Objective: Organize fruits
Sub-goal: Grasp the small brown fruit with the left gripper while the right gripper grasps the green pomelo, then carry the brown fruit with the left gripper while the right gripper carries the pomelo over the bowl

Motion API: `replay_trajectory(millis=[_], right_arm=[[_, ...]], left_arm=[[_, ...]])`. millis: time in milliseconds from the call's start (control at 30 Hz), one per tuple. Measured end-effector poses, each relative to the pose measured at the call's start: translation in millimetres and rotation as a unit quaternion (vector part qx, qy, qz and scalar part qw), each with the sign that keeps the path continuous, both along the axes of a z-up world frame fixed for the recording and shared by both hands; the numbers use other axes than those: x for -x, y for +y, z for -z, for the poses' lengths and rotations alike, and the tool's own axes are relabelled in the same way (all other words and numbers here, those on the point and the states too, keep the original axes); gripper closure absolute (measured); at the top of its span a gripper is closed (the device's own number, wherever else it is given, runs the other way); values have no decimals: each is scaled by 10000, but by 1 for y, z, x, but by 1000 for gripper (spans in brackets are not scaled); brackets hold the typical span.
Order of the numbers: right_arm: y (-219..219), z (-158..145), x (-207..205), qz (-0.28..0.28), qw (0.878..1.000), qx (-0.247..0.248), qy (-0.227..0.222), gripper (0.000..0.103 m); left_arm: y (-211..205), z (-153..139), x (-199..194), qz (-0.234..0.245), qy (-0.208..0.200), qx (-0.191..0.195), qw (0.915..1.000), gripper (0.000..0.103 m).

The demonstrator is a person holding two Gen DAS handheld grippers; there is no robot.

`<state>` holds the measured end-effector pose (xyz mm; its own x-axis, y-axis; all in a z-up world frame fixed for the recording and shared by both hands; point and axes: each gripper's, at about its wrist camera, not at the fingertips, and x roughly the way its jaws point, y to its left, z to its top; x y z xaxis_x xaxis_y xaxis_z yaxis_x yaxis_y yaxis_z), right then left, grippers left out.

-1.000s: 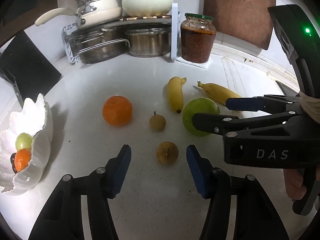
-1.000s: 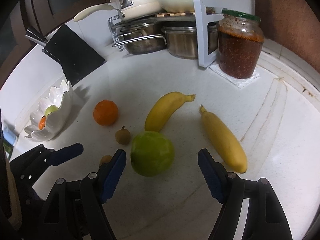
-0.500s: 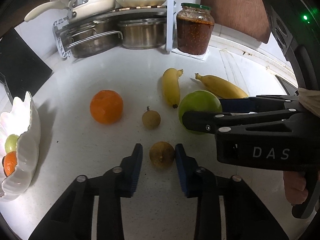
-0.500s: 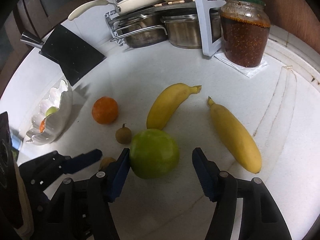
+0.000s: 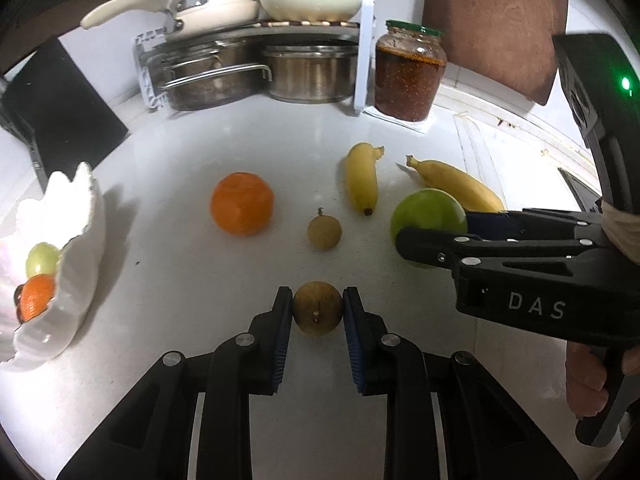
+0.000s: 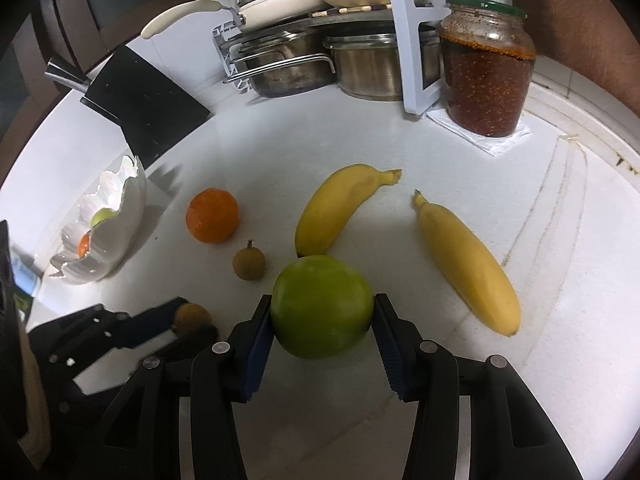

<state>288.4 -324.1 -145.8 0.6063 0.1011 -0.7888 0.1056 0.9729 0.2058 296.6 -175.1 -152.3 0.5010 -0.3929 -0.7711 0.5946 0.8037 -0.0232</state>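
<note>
My left gripper (image 5: 317, 308) is shut on a small brown longan (image 5: 317, 307) that rests on the white counter. My right gripper (image 6: 322, 312) is shut on a green apple (image 6: 322, 306), also seen in the left wrist view (image 5: 428, 216). A second longan (image 5: 324, 232), an orange (image 5: 242, 203) and two bananas (image 5: 362, 178) (image 5: 456, 186) lie loose on the counter. A white petal-shaped bowl (image 5: 76, 280) at the left holds a small orange fruit and a green one. From the right wrist view the left gripper (image 6: 188, 320) sits low left.
A jar of red paste (image 5: 410, 74) stands at the back right beside a rack of steel pots (image 5: 248, 72) with a white kettle on top. A black knife block (image 6: 144, 108) is at the back left. A wooden board (image 5: 496, 20) leans on the wall.
Both grippers have moved forward and closed: the left on the near longan, the right on the green apple. The other fruits have not moved.
</note>
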Motion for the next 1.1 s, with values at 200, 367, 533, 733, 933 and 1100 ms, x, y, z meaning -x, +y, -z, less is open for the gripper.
replay_trajectory(millis=[200,367,533,733,933,1100], right_arm=[[-3,-7,14,126,9998,100,-93,54],[-3,-19,27,212,9994,142,-225,54],[-4,-34,42,297,9986,204,-382,54],[-1,-52,57,320,9975,313,-544,54],[7,-73,67,309,9955,452,-774,54],[13,-90,72,302,9935,498,-979,54]], left_arm=[[9,-15,11,-240,-148,114,9995,77],[13,-32,21,-356,-354,203,9985,77],[18,-50,31,-435,-552,361,9969,77],[21,-67,41,-482,-806,432,9946,77],[28,-87,52,-486,-1038,599,9916,77],[35,-103,58,-526,-1288,690,9879,77]])
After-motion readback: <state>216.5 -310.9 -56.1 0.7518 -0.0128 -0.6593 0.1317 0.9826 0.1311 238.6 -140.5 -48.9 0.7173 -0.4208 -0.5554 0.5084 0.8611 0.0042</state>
